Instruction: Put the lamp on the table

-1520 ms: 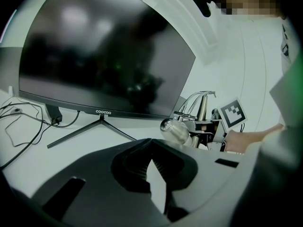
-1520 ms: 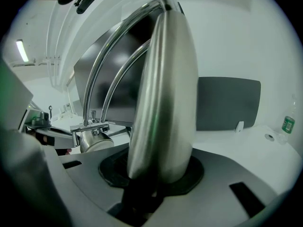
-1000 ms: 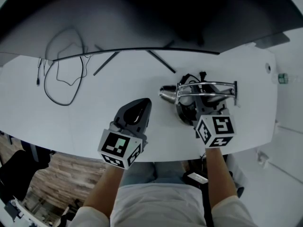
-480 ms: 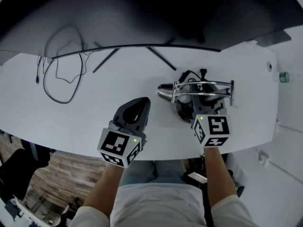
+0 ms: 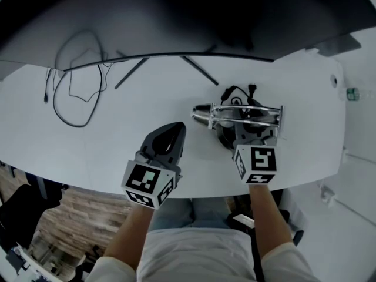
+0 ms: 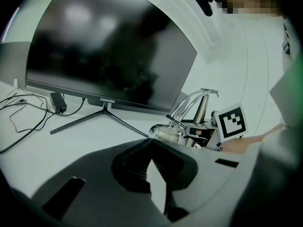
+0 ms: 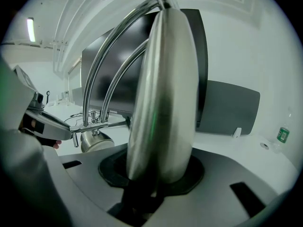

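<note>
head view looks steeply down on a white table [image 5: 117, 140] with a dark monitor [image 5: 176, 22] along its far edge and a loose black cable [image 5: 73, 93] looped at the left. the lamp [image 5: 244, 111] is over the right part of the table, near the front edge, with its chrome arms [image 5: 252, 107] running across the picture and its small metal shade [image 5: 202, 113] pointing left. the right gripper [image 5: 251, 138] reaches in under those arms from the near side.

in the right gripper view its jaws are clenched on the lamp's broad brushed-metal body [image 7: 161, 103], which stands upright between them and fills the middle of the picture. the arms arch away from its top, down to the shade just above the tabletop. i cannot tell whether any part of the lamp rests on the table.

the left gripper [image 5: 175, 131] sits just left of the lamp, apart from it, low over the table. in the left gripper view its jaws meet at the tips with nothing between them, aimed toward the shade and the monitor's stand legs [image 6: 102, 117].
</note>
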The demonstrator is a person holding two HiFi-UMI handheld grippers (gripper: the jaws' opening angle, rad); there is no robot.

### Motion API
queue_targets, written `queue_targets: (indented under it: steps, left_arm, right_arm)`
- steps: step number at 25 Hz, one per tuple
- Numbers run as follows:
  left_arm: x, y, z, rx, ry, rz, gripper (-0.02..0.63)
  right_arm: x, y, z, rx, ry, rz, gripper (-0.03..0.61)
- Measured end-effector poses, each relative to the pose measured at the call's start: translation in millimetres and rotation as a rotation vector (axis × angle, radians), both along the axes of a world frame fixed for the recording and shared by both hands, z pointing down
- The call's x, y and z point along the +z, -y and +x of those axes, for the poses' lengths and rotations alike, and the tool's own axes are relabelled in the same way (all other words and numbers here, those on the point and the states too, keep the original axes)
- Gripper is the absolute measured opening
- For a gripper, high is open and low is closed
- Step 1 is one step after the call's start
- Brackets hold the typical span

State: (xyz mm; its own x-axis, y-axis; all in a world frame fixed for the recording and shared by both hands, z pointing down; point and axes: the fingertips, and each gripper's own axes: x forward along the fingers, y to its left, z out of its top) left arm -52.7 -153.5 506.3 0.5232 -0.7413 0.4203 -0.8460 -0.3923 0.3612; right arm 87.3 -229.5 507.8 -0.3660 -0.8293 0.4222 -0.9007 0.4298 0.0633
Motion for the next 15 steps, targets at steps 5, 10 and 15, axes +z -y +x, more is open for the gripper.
queue_targets:
  steps: [5,10,15]
  left_arm:
    - [0,-4,-4,-0.008,-0.004,-0.003,0.003]
    - [0,-7,-4,-0.007,-0.002,-0.001,0.003]
    - [2,-11,-5,-0.007,-0.002,-0.003,0.003]
  right_arm:
    - [1,-5,-3,0.000,-0.016,0.019,0.147]
    - [2,-9,-1,0.013,-0.021,0.038,0.150]
    - [6,-15,1,0.035,-0.017,0.043,0.160]
